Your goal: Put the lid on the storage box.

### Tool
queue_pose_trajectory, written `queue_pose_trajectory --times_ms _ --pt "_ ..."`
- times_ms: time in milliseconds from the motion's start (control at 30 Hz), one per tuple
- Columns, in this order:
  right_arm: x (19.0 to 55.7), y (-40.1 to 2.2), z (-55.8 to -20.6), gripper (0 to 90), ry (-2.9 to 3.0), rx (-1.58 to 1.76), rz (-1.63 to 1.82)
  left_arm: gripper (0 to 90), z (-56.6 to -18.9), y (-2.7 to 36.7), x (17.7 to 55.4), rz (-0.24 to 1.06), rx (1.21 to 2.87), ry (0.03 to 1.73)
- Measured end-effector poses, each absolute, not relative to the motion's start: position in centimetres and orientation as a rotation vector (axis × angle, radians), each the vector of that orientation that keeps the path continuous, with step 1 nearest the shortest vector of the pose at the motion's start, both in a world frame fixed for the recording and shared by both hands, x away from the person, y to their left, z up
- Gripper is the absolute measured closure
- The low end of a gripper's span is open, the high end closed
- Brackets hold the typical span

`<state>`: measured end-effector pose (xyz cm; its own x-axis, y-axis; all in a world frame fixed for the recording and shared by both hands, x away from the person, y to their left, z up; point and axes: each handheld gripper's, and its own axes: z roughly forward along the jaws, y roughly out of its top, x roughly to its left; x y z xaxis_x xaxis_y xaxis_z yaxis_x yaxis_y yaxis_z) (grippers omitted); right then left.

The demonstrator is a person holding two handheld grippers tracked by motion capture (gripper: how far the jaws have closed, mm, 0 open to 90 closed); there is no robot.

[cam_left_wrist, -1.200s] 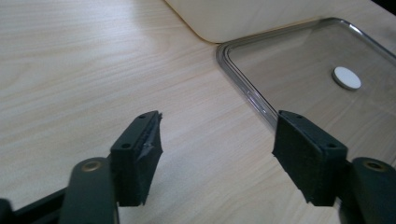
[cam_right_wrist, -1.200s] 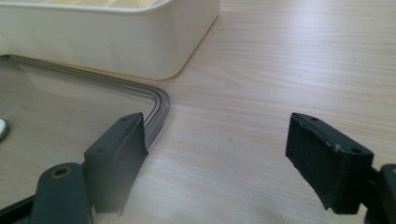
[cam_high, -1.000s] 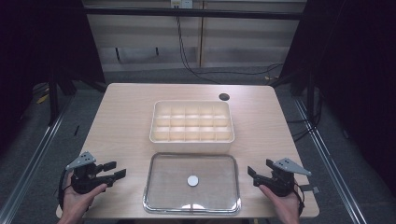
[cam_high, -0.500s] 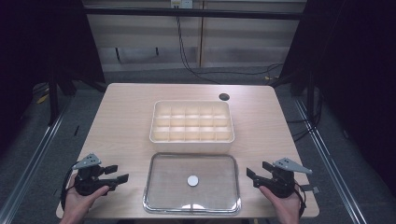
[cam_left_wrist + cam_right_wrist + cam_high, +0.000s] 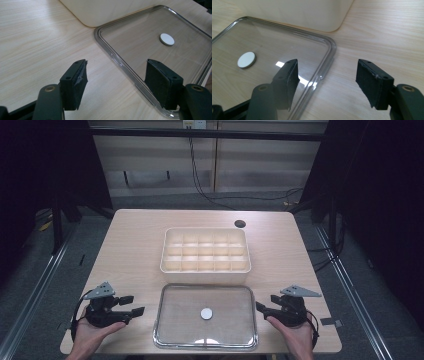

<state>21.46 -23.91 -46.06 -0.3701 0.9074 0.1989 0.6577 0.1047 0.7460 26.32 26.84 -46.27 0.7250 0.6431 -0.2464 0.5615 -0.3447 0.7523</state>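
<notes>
The wooden table point(image 5: 135, 245) carries a cream compartment box point(image 5: 205, 250) at its middle, with a clear lid point(image 5: 205, 315) lying flat just toward six o'clock of it, a white disc point(image 5: 206, 313) at the lid's centre. The high view takes in a dark round hole point(image 5: 240, 224) at one o'clock of the box. The left gripper view adds the lid's rim edge running between the jaws. The left gripper point(image 5: 131, 305) rests at nine o'clock of the lid, palm under it; its jaws, just closing slightly, stand apart, gripping nothing. The right gripper point(image 5: 260, 307), at three o'clock, likewise has been narrowing, unclenched, straddling the lid's rim.
</notes>
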Motion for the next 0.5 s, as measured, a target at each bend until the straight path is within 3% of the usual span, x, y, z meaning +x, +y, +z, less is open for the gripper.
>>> queue_pose_trajectory --times_ms 167,500 --pt "22.3 -23.3 -45.5 39.8 2.115 1.511 1.173 37.3 -45.9 26.0 26.9 0.091 2.054 0.899" --pt "24.2 -21.9 -44.7 39.6 2.149 1.495 1.200 43.7 -45.7 24.2 28.9 0.092 2.013 0.923"
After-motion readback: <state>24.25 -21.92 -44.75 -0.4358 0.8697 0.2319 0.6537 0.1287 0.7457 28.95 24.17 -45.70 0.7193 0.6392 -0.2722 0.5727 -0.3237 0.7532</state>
